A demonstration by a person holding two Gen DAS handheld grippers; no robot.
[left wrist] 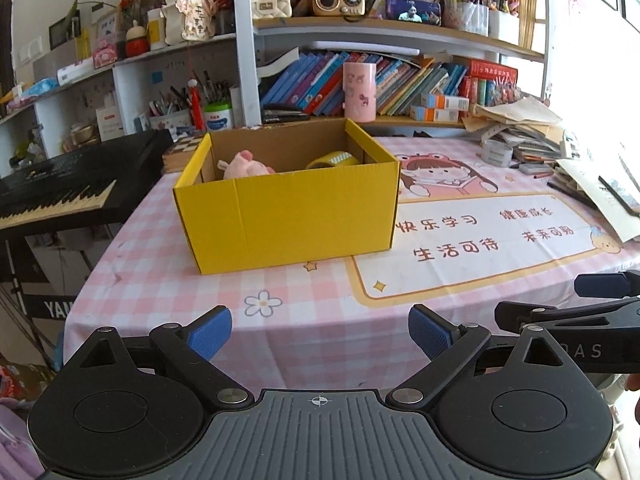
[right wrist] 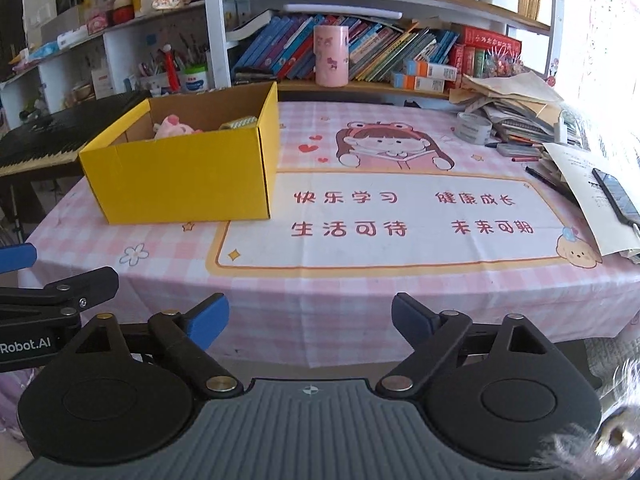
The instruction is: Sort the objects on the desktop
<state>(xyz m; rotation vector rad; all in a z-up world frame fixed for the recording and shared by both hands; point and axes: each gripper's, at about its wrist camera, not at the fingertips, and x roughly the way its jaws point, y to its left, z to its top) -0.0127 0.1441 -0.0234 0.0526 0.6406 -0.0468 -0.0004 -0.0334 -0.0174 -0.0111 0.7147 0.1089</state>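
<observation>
The table (right wrist: 400,300), draped in a pink-and-white checked cloth with a cartoon girl and red Chinese lettering, spreads ahead of both pairs of fingers, its near edge just beyond their tips. A black electronic keyboard (left wrist: 60,184) stands off the table's far left side, well left of the left gripper (left wrist: 320,334). The open yellow corrugated cardboard box (left wrist: 288,216) sits on the cloth straight ahead of the left fingers (left wrist: 212,334) and ahead-left of the right gripper (right wrist: 310,324), well apart from both. A heap of loose papers and notebooks (right wrist: 516,108) lies far ahead to the right of the right fingers (right wrist: 412,322), with a black phone (right wrist: 616,196) on a sheet nearer the table's right edge. A tall pink cylindrical cup (right wrist: 331,56) stands on the low shelf beyond the box. Inside the box, a small pink plush toy (left wrist: 244,164) rests toward its left and a yellow roll of tape (left wrist: 332,160) toward its right. A grey-white tape roll (right wrist: 474,127) lies on the cloth beside the paper heap. Both pairs of blue-padded fingers are spread wide with nothing between them, hovering off the table's near edge; each gripper shows at the side of the other's view.
</observation>
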